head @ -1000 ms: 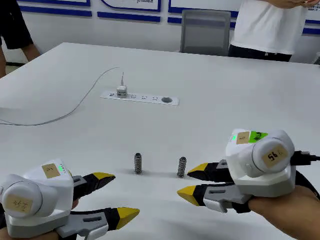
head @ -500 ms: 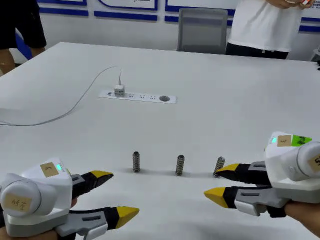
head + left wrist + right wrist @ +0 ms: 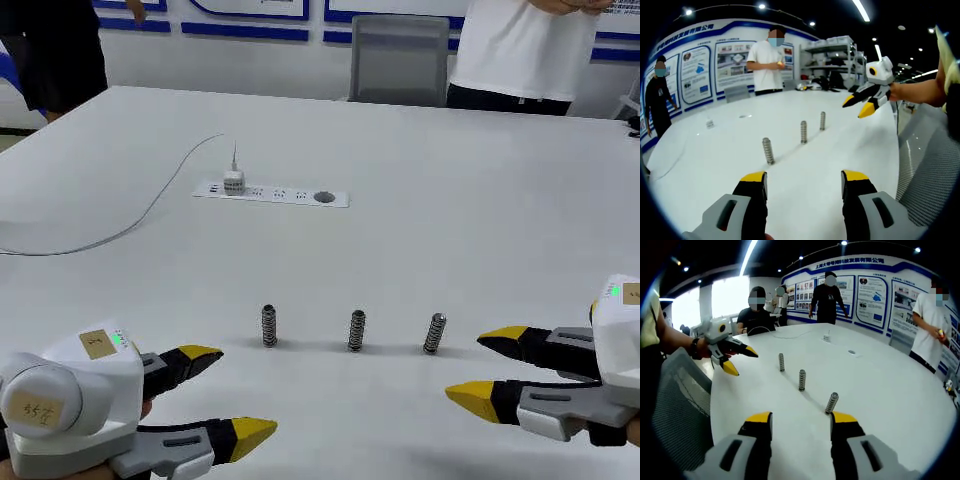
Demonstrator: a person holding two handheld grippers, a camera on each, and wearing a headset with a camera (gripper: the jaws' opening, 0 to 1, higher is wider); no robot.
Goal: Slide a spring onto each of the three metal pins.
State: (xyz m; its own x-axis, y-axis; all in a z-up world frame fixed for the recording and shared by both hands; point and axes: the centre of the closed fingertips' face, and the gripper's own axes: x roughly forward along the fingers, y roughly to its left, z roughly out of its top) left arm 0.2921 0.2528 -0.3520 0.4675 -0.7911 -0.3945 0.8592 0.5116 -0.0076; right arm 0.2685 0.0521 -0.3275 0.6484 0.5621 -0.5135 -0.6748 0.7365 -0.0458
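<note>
gaping wide, empty — left claw (image 3: pixel 240 392), right claw (image 3: pixel 468 367)

Three grey coiled metal springs (image 3: pixel 269 326) (image 3: pixel 357 330) (image 3: pixel 435 333) stand on the white table (image 3: pixel 480 200). One long white power strip (image 3: pixel 272 193), one white plug (image 3: pixel 233 181), one grey cable (image 3: pixel 140 217), one grey chair (image 3: pixel 398 60). Two yellow-tipped pairs: left tongs (image 3: pixel 230 392), right tongs (image 3: pixel 478 367).

Head view: the right gripper (image 3: pixel 466 367) is cut off by the picture's right edge and the left gripper (image 3: pixel 246 390) by the bottom-left corner. Pins can't be made out inside the three springs (image 3: pixel 357 330). The coils hide them. The cable (image 3: pixel 150 210) leaves the frame toward the table's left edge. The person in white (image 3: pixel 520 50) at the far edge is cropped at the chest. The power strip (image 3: pixel 272 193) sockets are too small to read.
</note>
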